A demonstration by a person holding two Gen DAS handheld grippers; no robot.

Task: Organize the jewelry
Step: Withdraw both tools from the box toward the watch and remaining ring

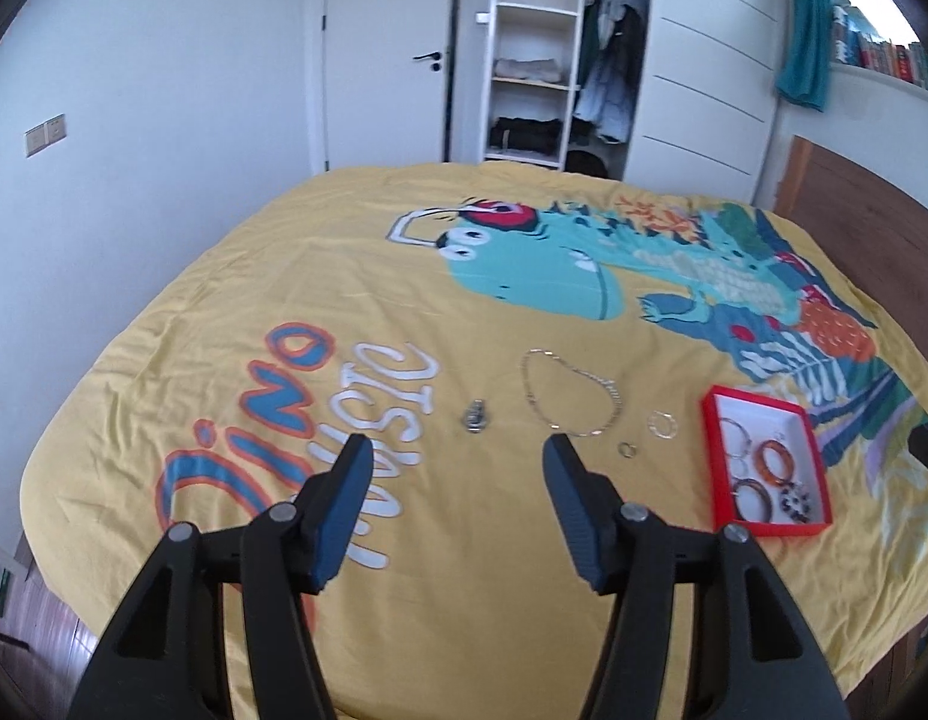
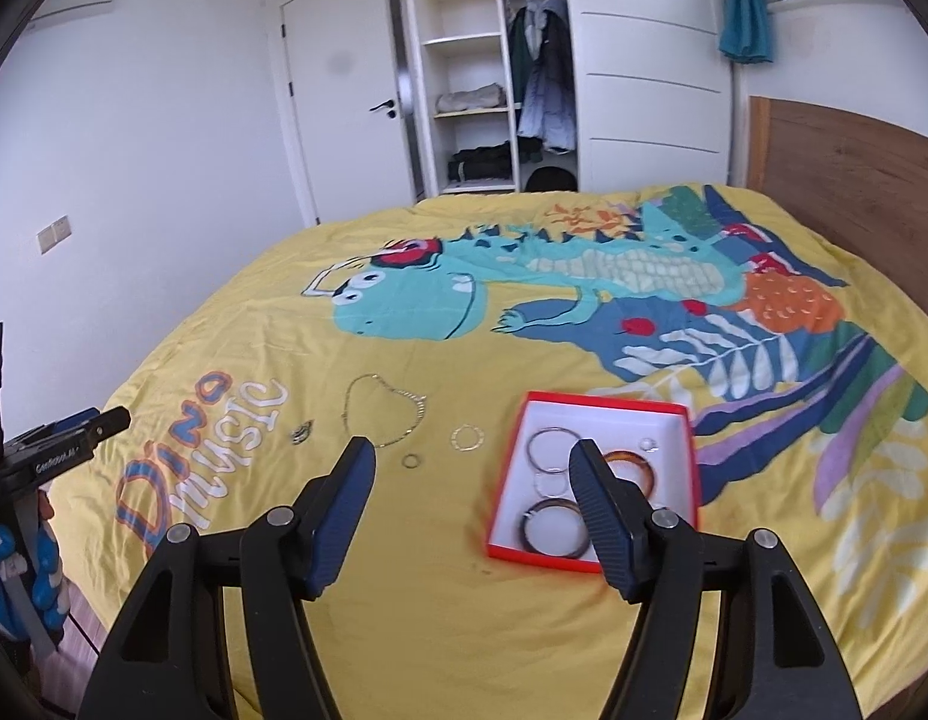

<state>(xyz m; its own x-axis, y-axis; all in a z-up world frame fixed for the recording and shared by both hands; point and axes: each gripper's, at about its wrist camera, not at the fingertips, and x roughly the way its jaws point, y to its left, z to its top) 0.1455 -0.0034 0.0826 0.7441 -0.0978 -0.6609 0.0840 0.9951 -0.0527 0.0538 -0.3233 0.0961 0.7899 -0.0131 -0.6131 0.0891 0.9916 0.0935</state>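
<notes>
On the yellow dinosaur bedspread [image 1: 452, 312] lie a silver chain necklace [image 1: 607, 387], a small silver clump [image 1: 475, 416], a small ring [image 1: 628, 449] and a thin hoop [image 1: 651, 422]. To their right stands a red box [image 1: 709, 456] with a white inside, holding several bangles and a dark beaded piece [image 1: 796, 501]. My left gripper [image 1: 458, 444] hovers open just short of the clump and chain, with nothing between its fingers. My right gripper [image 2: 472, 447] is open above the bedspread, its right finger in front of the red box [image 2: 607, 399]. Chain [image 2: 413, 399], clump [image 2: 300, 433], ring [image 2: 410, 461].
An open wardrobe [image 1: 535, 60] and a white door [image 1: 392, 54] stand beyond the bed. A wooden headboard [image 2: 841, 180] rises at the right. The left gripper [image 2: 74, 426] shows at the left edge of the right wrist view, beside a blue-sleeved arm.
</notes>
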